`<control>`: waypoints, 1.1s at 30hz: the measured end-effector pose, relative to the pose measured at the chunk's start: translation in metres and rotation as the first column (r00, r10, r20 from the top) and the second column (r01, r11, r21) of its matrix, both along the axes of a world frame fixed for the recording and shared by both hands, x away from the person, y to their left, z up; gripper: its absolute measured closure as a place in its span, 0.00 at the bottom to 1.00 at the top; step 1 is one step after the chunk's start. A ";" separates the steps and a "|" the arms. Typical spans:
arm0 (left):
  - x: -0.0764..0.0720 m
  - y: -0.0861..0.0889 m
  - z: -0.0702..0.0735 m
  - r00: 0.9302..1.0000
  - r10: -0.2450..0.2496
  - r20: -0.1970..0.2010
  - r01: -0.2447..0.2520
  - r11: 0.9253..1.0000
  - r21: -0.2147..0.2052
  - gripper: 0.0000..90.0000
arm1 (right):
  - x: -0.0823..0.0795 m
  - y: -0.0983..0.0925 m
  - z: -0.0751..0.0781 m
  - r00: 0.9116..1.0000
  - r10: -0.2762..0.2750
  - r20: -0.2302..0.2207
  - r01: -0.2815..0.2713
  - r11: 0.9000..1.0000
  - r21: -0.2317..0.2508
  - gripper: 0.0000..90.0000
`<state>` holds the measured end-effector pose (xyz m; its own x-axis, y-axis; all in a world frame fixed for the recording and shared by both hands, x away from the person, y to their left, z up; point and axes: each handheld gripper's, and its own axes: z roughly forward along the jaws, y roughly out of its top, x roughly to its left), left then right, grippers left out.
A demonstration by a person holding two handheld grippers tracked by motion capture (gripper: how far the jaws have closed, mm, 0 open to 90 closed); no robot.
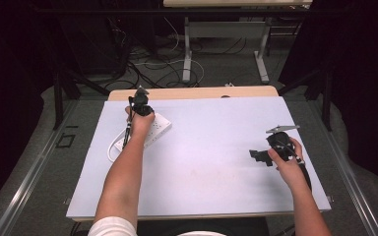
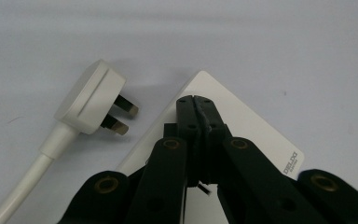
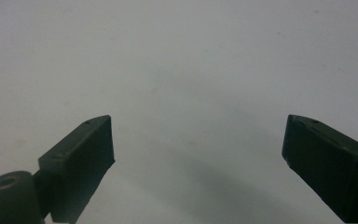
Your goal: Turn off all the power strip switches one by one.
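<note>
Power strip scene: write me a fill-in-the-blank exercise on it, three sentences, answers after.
1. The left tongs, poised over the white power strip, have their jaws ____.
2. The right tongs, over the bare table sheet, have their jaws ____.
3. In the left gripper view, the white plug lies ____ the power strip, not inserted in it.

Missing words: shut; open; beside
</note>
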<state>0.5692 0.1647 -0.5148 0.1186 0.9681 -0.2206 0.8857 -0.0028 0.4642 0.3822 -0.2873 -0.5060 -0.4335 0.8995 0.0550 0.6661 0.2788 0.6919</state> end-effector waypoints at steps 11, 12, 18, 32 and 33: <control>-0.002 -0.001 0.003 1.000 0.003 0.003 -0.003 1.000 0.014 1.00 | 0.000 0.000 0.000 1.000 -0.005 -0.002 0.005 1.000 -0.004 0.09; -0.002 -0.001 0.003 1.000 0.002 0.007 -0.002 1.000 0.019 1.00 | 0.000 0.000 0.000 1.000 0.001 0.003 -0.001 1.000 -0.002 0.09; -0.009 0.002 0.011 0.999 -0.011 0.041 0.010 1.000 0.019 1.00 | -0.001 -0.001 0.001 1.000 -0.012 -0.004 0.012 1.000 0.007 0.09; -0.045 0.003 0.045 0.979 -0.121 0.162 0.133 0.989 -0.067 0.90 | -0.001 -0.001 -0.001 1.000 -0.005 -0.003 0.005 1.000 0.005 0.09; -0.049 0.004 0.048 0.977 -0.135 0.163 0.150 0.985 -0.083 0.89 | -0.001 -0.001 -0.001 1.000 -0.005 -0.001 0.005 1.000 0.003 0.09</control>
<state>0.5205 0.1683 -0.4668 0.2937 0.9147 -0.2776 0.7959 -0.0732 0.6009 0.3812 -0.2884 -0.5067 -0.4293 0.9013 0.0582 0.6680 0.2734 0.6921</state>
